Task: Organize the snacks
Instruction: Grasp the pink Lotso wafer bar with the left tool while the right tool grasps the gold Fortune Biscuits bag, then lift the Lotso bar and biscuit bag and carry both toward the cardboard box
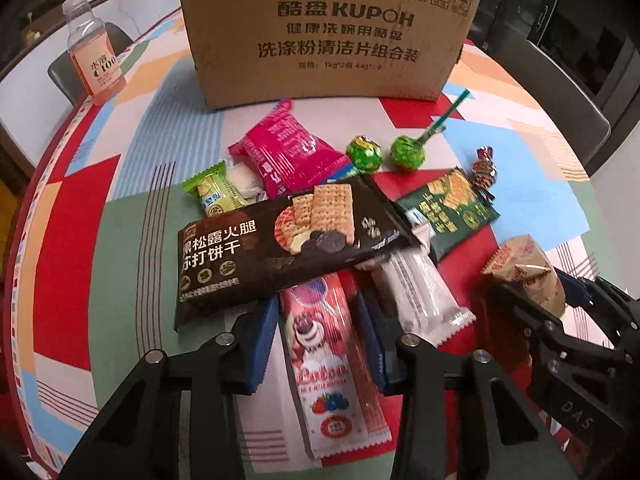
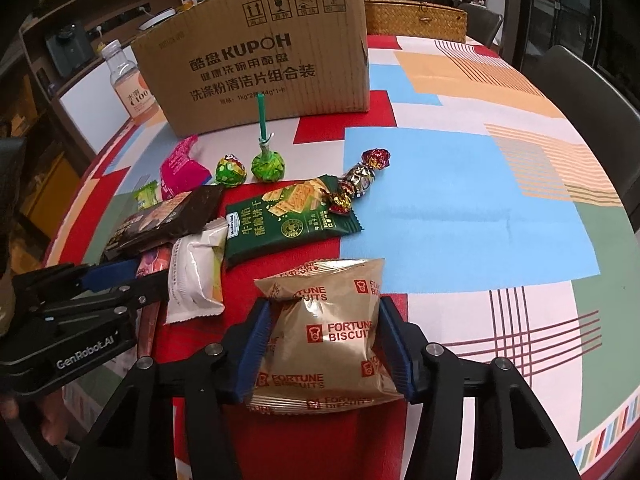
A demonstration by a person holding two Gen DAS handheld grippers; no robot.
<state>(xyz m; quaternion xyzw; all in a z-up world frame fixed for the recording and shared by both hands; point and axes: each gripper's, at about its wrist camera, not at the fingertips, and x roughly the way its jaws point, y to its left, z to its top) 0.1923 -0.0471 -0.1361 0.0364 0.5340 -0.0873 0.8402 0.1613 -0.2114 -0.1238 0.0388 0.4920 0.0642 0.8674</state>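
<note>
Many snacks on patchwork tablecloth (image 2: 460, 200), left fingers (image 1: 256, 344) straddling pink packet (image 1: 320, 364), right fingers (image 2: 394, 344) clamping biscuit bag (image 2: 328, 336).

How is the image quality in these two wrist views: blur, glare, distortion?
Left wrist: fisheye bends the table edge; white packet slightly smeared. Right wrist: glare on the Fortune Biscuits bag, carton text sharp, dark vignetted corners.

Home dining rm: patterned tablecloth (image 2: 460, 184), chairs (image 2: 592, 96), shelves (image 1: 24, 20) w/ clutter
</note>
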